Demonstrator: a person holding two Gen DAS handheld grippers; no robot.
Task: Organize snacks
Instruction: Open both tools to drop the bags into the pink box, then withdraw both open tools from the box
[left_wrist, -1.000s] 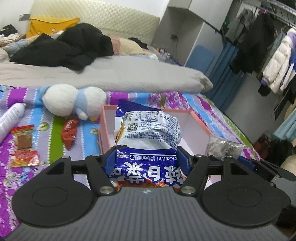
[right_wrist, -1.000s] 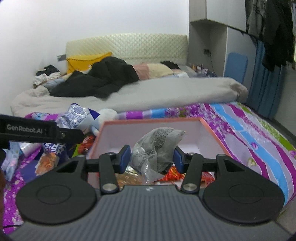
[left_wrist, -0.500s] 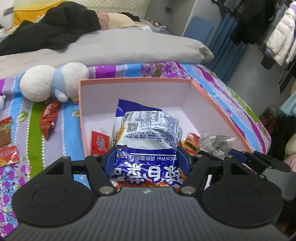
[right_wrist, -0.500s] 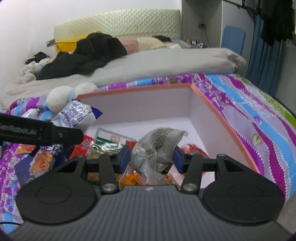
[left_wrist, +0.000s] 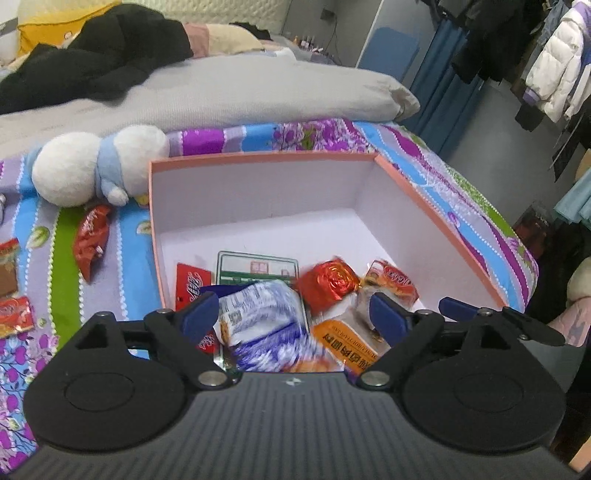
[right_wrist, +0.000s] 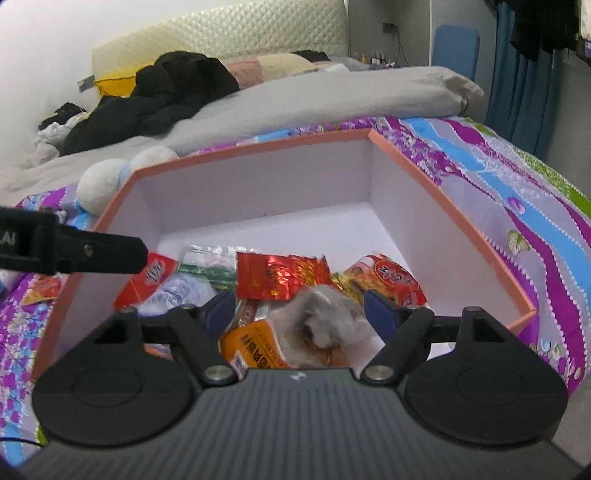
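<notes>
Two grippers, jaws opening: left gripper (left_wrist: 291, 314) around crinkly blue-white foil packet (left_wrist: 258, 321), right gripper (right_wrist: 301, 308) around grey crumpled wrapper (right_wrist: 325, 321), over pink-rimmed cardboard box (left_wrist: 258, 160).

One pink box (left_wrist: 258, 162) sits on the bedspread, with about seven snack packets inside it, though those at 6 o'clock overlap and blur: a blue-and-white bag (left_wrist: 258, 317), a grey bag (right_wrist: 325, 325), an orange packet (left_wrist: 347, 343), a green one (left_wrist: 255, 266), three red ones. At 9 o'clock outside: one plush toy (left_wrist: 92, 166) and four more packets.
</notes>
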